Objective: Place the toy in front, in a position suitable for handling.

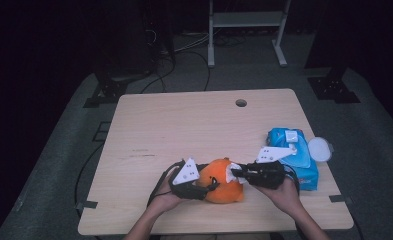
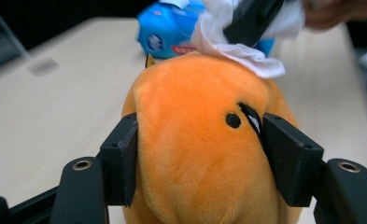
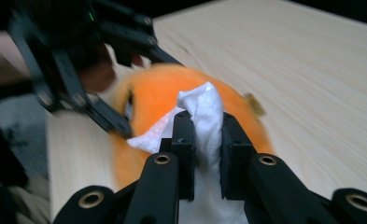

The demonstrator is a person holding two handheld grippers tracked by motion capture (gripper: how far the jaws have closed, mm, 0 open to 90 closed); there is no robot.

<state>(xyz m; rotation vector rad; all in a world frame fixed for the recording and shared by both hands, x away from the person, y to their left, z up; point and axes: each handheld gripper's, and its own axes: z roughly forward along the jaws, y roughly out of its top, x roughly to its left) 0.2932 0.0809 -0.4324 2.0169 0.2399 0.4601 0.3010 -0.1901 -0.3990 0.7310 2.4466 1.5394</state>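
Your left tool [image 2: 197, 158] clamps the orange plush toy [image 2: 204, 149]; your right tool [image 3: 204, 154], pinching the white wipe [image 3: 204, 121], meets the toy's top from the upper right of the left gripper view.

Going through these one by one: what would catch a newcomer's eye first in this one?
The bright orange plush toy at the table's near edge, clamped by the left tool. The right tool presses a white wipe onto its top. A blue wipes pack lies to the right.
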